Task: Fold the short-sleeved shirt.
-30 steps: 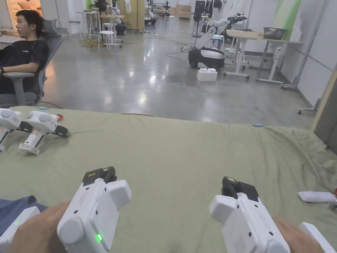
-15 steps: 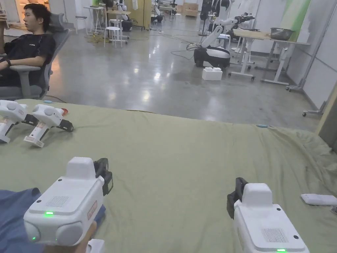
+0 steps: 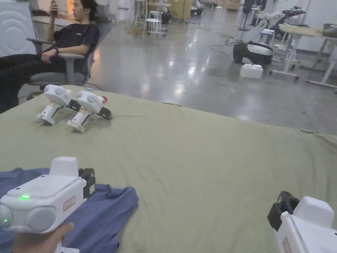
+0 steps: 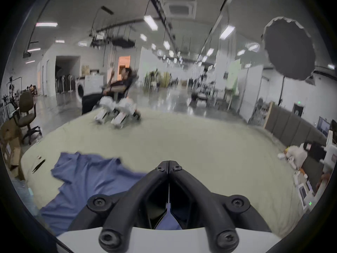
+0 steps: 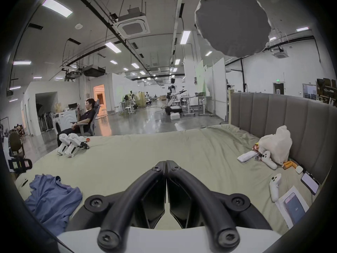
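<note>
Hand-held grippers (image 3: 87,182) above green bedsheet (image 3: 197,158)

Your left gripper (image 3: 87,179) has swung left and now hangs over the blue shirt (image 3: 108,210), jaws together. Your right gripper (image 3: 284,207) has dropped back from the shirt toward the near edge of the bed (image 3: 197,158).

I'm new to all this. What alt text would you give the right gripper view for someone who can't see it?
A shut black gripper hovers over a green bedsheet, with a crumpled blue shirt lying at lower left. Two spare white grippers lie at the far left edge, a person sits in a chair beyond, and a grey headboard stands at right.
</note>
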